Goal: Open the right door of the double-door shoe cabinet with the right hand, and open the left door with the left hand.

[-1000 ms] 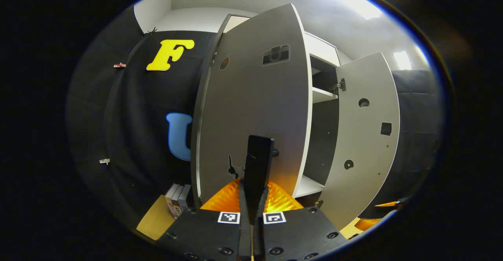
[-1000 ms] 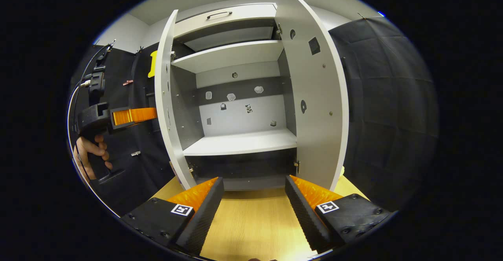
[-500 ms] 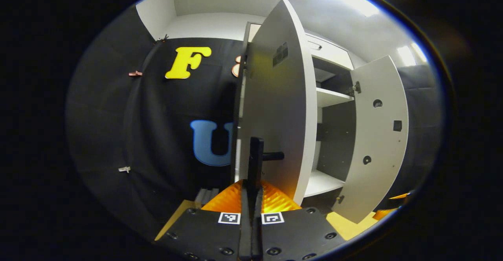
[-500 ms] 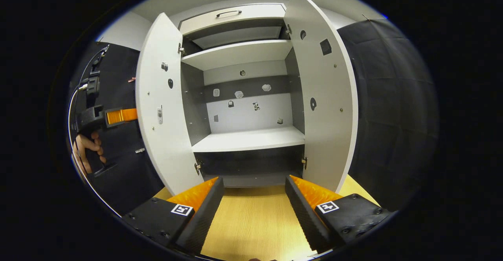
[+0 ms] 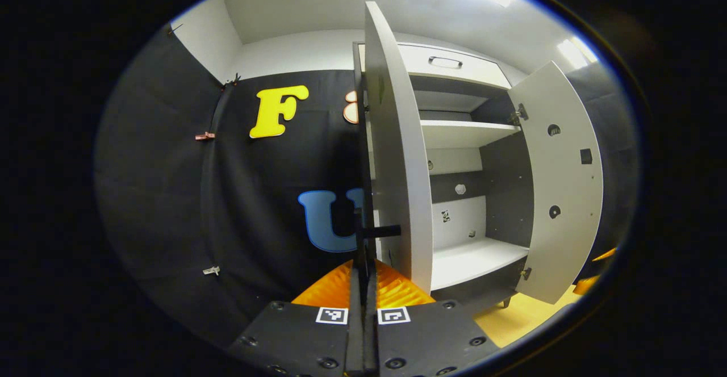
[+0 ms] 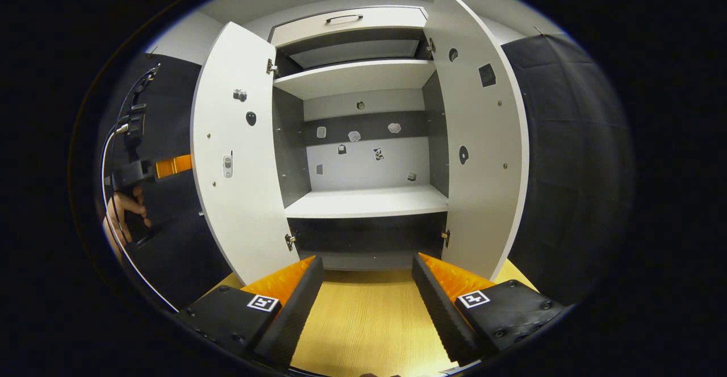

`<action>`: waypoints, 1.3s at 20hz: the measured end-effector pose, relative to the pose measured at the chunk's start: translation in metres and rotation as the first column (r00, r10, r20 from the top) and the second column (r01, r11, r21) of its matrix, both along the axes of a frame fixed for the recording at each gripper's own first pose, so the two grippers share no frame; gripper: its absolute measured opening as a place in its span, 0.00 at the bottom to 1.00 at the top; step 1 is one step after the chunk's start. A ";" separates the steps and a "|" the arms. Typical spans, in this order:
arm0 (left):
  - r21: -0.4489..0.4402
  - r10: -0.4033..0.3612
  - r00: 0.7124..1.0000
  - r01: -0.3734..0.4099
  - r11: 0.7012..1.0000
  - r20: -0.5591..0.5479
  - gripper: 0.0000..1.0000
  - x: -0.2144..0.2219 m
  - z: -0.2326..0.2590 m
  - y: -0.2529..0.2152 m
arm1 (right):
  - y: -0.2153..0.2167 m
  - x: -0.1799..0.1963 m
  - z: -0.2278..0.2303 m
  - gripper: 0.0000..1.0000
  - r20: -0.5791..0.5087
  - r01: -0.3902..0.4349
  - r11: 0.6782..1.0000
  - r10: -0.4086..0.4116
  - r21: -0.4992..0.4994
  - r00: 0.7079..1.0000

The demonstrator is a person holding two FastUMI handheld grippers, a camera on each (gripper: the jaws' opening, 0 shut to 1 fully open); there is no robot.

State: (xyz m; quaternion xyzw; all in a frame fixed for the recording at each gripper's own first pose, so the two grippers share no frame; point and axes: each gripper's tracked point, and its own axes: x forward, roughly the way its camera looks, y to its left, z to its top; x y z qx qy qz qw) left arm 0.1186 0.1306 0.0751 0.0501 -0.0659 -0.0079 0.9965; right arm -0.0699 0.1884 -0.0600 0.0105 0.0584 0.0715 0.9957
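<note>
Two doors stand swung out from the cabinet [image 6: 363, 195], baring pale shelves and a dark back panel with small stickers. Straight ahead of the left gripper [image 5: 363, 269], its jaws pressed nearly together on the thin dark handle [image 5: 379, 231] of the left door [image 5: 397, 155], seen almost edge-on just beyond the tips; grip looks firm, both fingers against the bar. Off to the right of those jaws and farther away, the right door [image 5: 559, 184] hangs wide on its hinges, inner face showing a few round holes. Ahead of the right gripper [image 6: 368, 277], jaws spread wide and holding nothing, hovering over the wooden floor [image 6: 369, 320] with the open cabinet between and beyond the fingertips; left door [image 6: 235, 150] to the left of the jaws, right door [image 6: 483, 155] to the right. Far to the left, the other gripper and a hand [image 6: 122, 218] behind the left door. Probably light, stiff board panels turning freely on hinges, so little force called for; smooth faces give poor purchase, so best taken by the handle bar or the free edge, pulling along the hinge arc and never twisting. Task looks close to done.
</note>
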 end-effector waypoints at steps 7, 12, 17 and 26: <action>-0.100 0.031 0.999 -0.033 0.994 -0.022 0.05 -0.028 -0.005 -0.001 | -0.024 -0.011 0.013 0.98 0.021 0.010 1.000 -0.010 0.007 1.000; -0.087 0.073 0.997 -0.075 0.993 -0.033 0.05 -0.068 0.001 -0.033 | -0.055 -0.024 0.040 0.98 0.060 0.007 1.000 -0.009 0.029 0.998; -0.078 0.111 0.993 -0.115 0.990 -0.047 0.22 -0.114 -0.003 -0.085 | -0.084 -0.042 0.082 0.98 0.130 0.002 1.000 -0.004 0.021 0.991; -0.077 0.090 0.994 -0.094 0.993 -0.055 0.97 -0.162 -0.018 -0.153 | -0.113 -0.073 0.118 0.98 0.217 0.004 0.999 -0.014 0.045 0.976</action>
